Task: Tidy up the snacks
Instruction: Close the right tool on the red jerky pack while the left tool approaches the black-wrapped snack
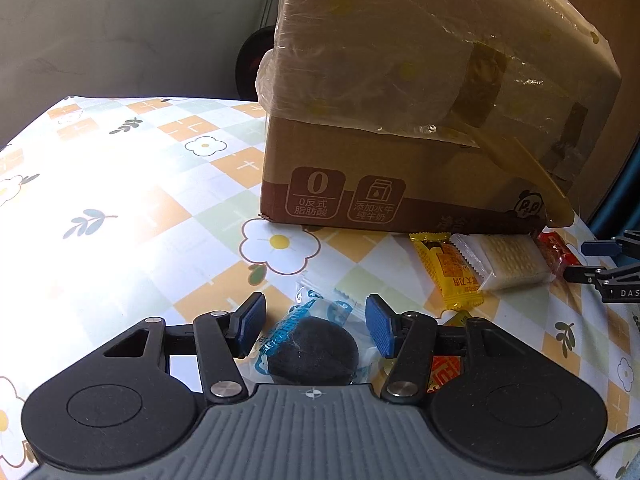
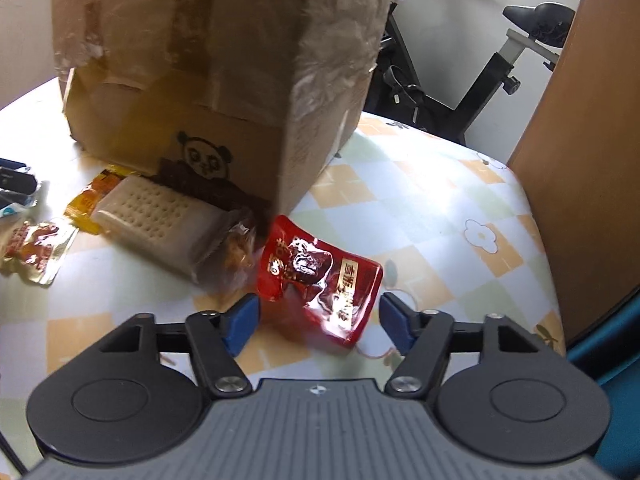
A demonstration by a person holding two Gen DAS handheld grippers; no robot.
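Low in the left wrist view, the left gripper (image 1: 315, 326) has its blue pads spread apart on either side of a clear blue-printed packet holding a round black cookie (image 1: 312, 350); the packet's near edge is hidden by the gripper body, and neither pad touches it. An orange-red wrapper (image 1: 446, 372) peeks out behind the right finger linkage, mostly covered. Right of centre lie a yellow candy packet (image 1: 450, 270) and a wrapped cracker block (image 1: 508, 262), just beside the cardboard box (image 1: 400, 120), whose top runs off the frame. At the right edge, only part of the other gripper shows.

In the right wrist view, the right gripper (image 2: 318, 322) is likewise spread wide, with a blurred red snack pouch (image 2: 320, 280) lying between and ahead of its pads on the floral tablecloth (image 2: 440, 208). Upper right, an exercise bike (image 2: 480, 68) is partly cut off.
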